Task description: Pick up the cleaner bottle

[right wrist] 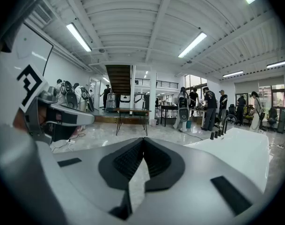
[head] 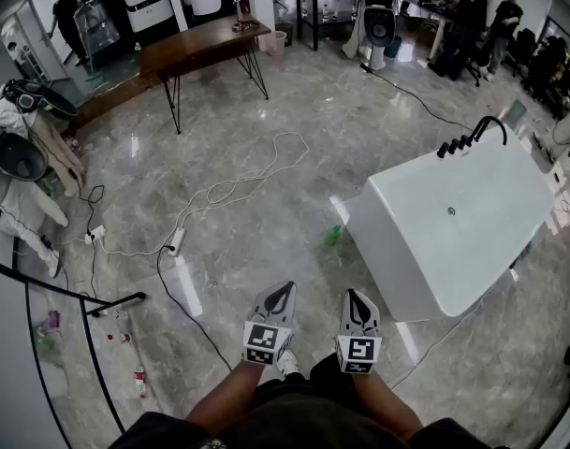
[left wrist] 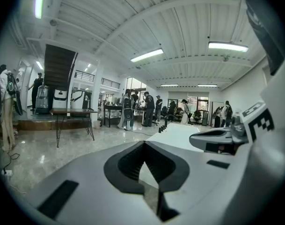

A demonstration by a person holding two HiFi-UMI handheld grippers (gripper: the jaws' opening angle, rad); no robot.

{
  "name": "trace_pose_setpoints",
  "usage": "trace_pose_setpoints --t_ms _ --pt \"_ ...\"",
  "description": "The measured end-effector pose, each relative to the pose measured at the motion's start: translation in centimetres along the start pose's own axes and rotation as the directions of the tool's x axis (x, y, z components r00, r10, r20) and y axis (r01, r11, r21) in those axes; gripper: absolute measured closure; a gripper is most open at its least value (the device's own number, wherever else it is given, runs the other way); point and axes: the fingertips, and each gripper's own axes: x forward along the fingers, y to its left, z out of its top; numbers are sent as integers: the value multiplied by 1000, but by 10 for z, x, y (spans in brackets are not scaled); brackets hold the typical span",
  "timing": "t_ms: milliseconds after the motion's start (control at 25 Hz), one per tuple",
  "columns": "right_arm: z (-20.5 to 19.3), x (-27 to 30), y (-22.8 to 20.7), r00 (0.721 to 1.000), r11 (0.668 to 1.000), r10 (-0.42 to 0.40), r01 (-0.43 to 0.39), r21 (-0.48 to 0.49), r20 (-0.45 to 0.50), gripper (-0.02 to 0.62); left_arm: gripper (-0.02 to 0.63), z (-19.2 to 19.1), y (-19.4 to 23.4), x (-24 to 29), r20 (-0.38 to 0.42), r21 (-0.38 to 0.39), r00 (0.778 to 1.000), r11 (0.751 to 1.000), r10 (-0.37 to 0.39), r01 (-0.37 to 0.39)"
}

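We have the left white two-jaw gripper (head: pixel 281 291) near us, jaws pressed together on nothing. Farther out and slightly right, the small green plastic cleaner bottle (head: pixel 333 236) sits on the glossy grey stone floor (head: pixel 266 138), just beside the near-left corner of the white bathtub (head: pixel 453 223), well apart from both grippers. The right white two-jaw gripper (head: pixel 358 299) is likewise closed and empty. We judge the bottle light, stiff and smooth-sided, maybe slippery, so grip it across the body below the cap.
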Motion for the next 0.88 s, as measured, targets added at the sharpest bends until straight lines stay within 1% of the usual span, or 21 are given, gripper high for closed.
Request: trace_pose_setpoints --t_ms 120,280,480,560,720,880 --pt "2 37 -12 1000 1000 -23 23 13 -3 578 601 7 17 25 3 9 1000 1000 1 -1" --pt "8 87 -31 999 999 -44 45 26 -13 578 601 15 35 66 -3 -2 1000 1000 2 -2" --pt "10 140 -60 1000 999 -20 21 34 -23 578 601 20 61 135 -22 4 1000 1000 14 -14" --pt "10 160 -76 1000 999 -10 10 32 -25 578 601 24 71 166 -29 19 999 1000 14 -14" --pt "4 194 -111 998 998 -24 27 56 -56 578 601 29 77 213 -64 37 998 999 -23 25" --pt "-1 234 -144 996 997 -32 38 73 -79 578 601 29 81 259 -107 37 994 999 -26 30"
